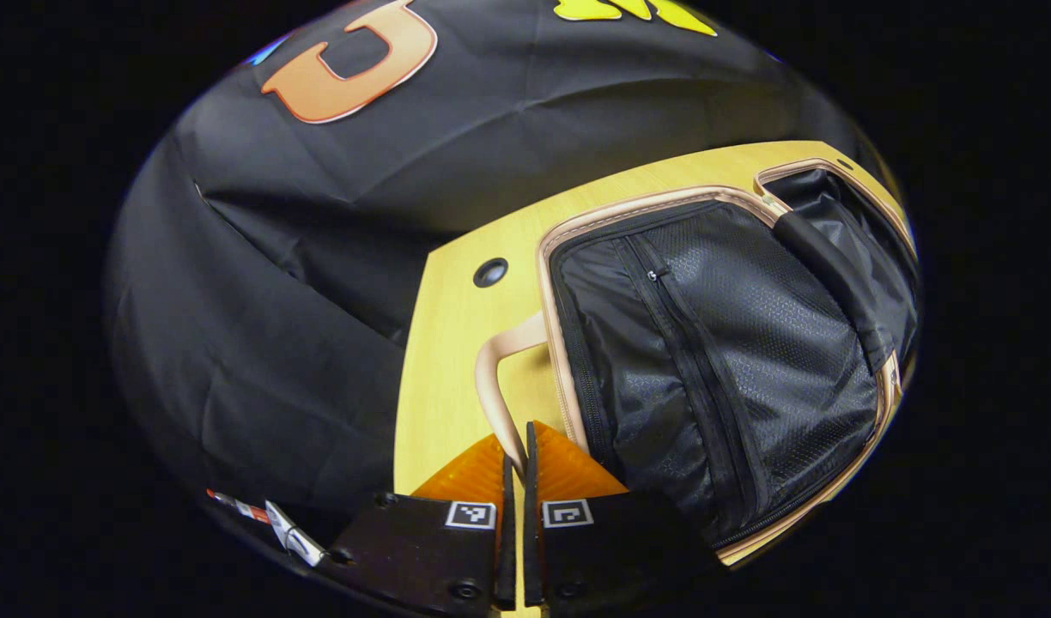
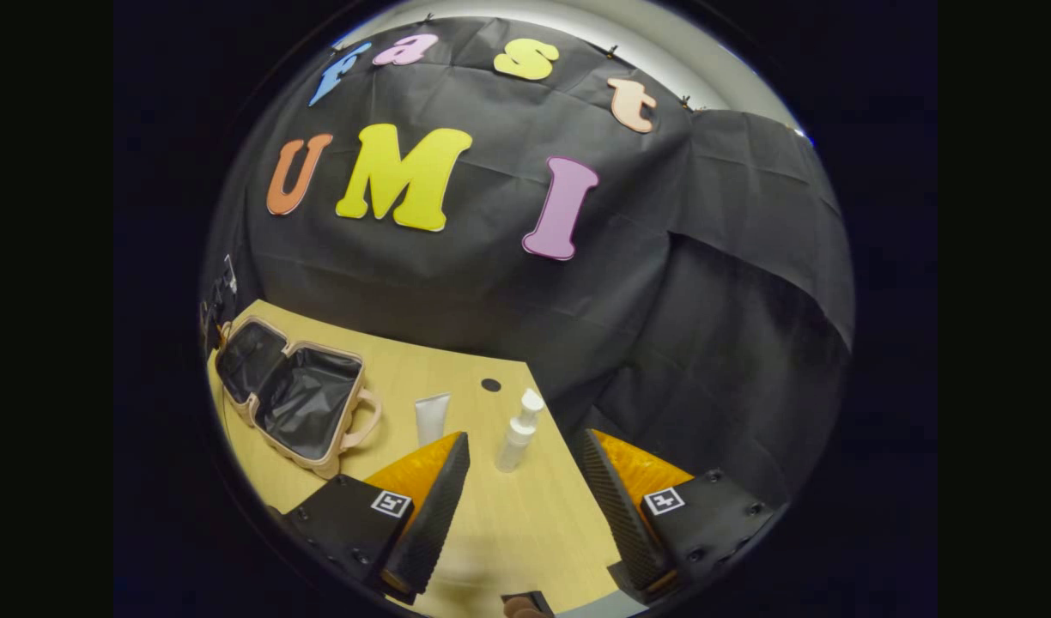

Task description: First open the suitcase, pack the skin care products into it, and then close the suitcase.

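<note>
Your left gripper (image 1: 514, 481) pinches the suitcase handle (image 1: 500, 378), steadying the open suitcase (image 2: 289, 399) at the table's (image 2: 525, 515) left end. Your right gripper (image 2: 525, 489) is spread wide, facing the pump bottle (image 2: 517, 433), with the tube (image 2: 431, 418) beside it. The bottle looks light, rigid, tall and tippy: take it mid-body, squeezing gently

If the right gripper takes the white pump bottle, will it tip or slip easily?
Probably tippy: the pump bottle stands upright, tall and narrow, on the table. Its smooth round body may slip or turn. It looks like light plastic.
</note>
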A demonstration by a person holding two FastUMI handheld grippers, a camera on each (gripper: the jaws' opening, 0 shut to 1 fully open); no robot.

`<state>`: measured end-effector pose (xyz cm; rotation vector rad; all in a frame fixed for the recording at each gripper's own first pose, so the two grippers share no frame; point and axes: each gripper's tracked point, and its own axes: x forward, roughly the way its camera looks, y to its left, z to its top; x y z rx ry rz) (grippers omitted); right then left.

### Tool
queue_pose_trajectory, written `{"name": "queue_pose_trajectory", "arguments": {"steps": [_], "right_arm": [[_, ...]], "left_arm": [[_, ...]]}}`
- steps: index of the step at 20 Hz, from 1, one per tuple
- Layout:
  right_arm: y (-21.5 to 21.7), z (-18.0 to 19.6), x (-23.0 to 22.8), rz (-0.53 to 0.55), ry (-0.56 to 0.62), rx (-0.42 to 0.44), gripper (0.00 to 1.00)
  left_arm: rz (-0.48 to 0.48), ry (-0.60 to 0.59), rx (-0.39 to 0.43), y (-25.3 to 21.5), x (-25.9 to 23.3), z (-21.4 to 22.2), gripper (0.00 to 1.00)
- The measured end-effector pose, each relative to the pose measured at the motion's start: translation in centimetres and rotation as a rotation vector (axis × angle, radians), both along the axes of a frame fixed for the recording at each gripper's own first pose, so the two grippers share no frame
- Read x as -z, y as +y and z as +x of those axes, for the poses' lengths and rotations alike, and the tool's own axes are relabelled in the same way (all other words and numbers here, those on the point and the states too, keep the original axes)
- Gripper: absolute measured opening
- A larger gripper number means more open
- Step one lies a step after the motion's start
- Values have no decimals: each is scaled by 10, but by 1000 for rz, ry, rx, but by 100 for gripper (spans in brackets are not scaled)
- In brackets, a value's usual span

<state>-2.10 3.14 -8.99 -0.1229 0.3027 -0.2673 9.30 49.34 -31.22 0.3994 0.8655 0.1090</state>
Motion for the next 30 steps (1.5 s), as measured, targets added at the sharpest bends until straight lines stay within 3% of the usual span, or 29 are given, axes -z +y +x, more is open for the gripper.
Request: {"name": "queue_pose_trajectory", "arguments": {"steps": [2,5,7,9,15,20,26,30], "right_arm": [[-3,-2,0,2,0,9,80],[-4,0,0,-2,-5,-4,80],[-3,5,1,-13,-6,-28,79],[-4,9,3,-10,-8,-55,79],[-14,21,15,25,-3,-122,80],[-31,32,22,57,-4,-162,79],[-61,39,40,67,29,-188,80],[-88,40,50,63,49,-181,79]], "left_arm": [[3,8,-16,8,7,0,16],[83,-26,-49,33,-12,-3,59],[70,-45,-38,25,-30,-13,90],[51,-76,-38,4,-43,-18,99],[-109,-177,25,-114,-84,-28,99],[-225,-236,165,-250,-117,-30,99],[-297,-201,332,-392,-116,-34,99],[-402,-148,419,-478,-94,-36,99]]}}
